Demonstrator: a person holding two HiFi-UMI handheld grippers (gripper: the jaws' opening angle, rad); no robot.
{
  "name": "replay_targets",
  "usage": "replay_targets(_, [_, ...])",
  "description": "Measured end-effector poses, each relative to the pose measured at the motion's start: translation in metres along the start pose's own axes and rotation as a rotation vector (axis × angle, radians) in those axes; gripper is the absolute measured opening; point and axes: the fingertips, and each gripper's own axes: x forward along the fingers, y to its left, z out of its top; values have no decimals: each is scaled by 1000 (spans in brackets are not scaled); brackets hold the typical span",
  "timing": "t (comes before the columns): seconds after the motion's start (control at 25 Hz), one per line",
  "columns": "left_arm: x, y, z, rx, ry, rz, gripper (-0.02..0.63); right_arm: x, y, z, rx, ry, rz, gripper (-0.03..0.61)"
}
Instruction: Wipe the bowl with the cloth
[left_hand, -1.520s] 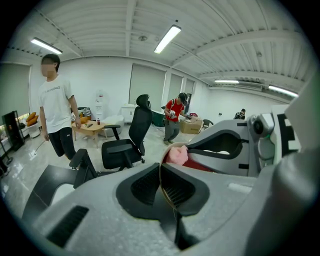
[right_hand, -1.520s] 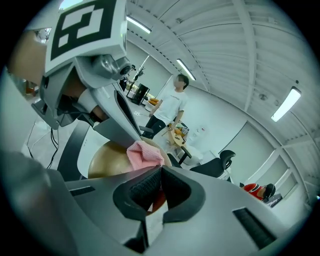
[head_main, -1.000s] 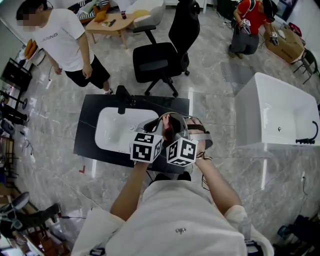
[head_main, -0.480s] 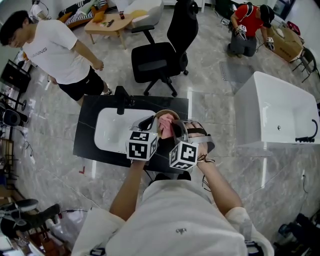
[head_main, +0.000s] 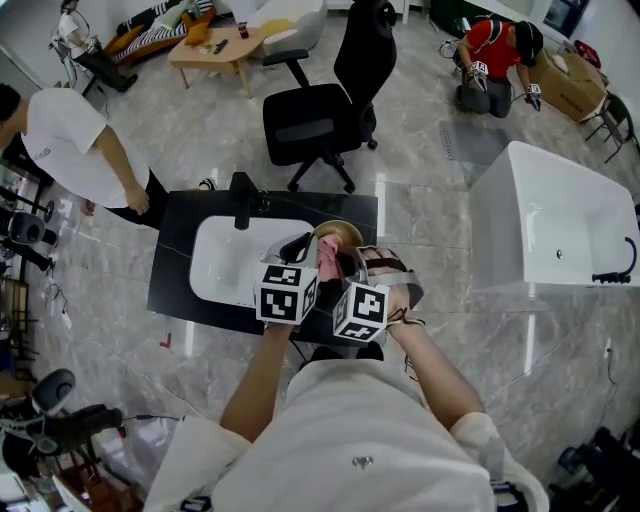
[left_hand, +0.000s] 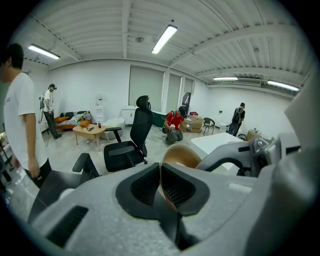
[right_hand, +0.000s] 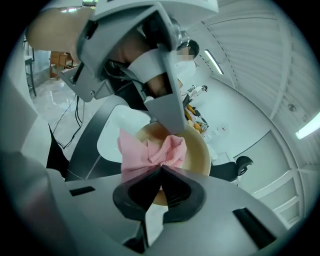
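A tan bowl (head_main: 340, 233) is held up over the right end of the black counter, tilted on its side. My left gripper (left_hand: 160, 185) is shut on the bowl's rim (left_hand: 176, 155), which runs between its pads. My right gripper (right_hand: 161, 172) is shut on a pink cloth (right_hand: 150, 152), bunched and pressed inside the bowl (right_hand: 197, 150). In the head view the cloth (head_main: 328, 262) shows between the two marker cubes, with the left gripper (head_main: 300, 250) and right gripper (head_main: 352, 265) close together at the bowl.
A white sink basin (head_main: 230, 255) with a black tap (head_main: 243, 195) sits in the black counter (head_main: 170, 250). A black office chair (head_main: 325, 100) stands behind it, a white bathtub (head_main: 550, 220) to the right. A person in white (head_main: 70, 145) stands left of the counter.
The right gripper has dropped a little with the cloth, deeper into the bowl. The left gripper and bowl stayed nearly still. The person in white walked further left.
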Motion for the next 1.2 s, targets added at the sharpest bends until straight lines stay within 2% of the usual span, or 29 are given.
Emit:
replay_targets(0.24, [1,-11,-6,9,5,-26,23,3,-22,-12,-42,54,-94,14])
replay_targets(0.4, [3,-16,-5,23,5,-46,23,4,-28,-9,-63,48,-129,13])
replay_targets(0.56, [4,-23,-2,38,0,-70,23,5,-25,3,-60,8,-112,13])
replay_targets(0.76, [6,-21,-3,40,6,-66,23,4,-4,15,-122,-36,-48,13])
replay_targets(0.88, [6,-19,-3,36,9,-64,23,5,1,16,-142,-42,-40,12])
replay_targets(1.0, [6,-19,-2,31,10,-68,23,5,-7,14,-152,-29,-78,13])
replay_targets(1.2, [7,-18,-5,36,25,-65,23,5,-28,3,-189,20,-193,14])
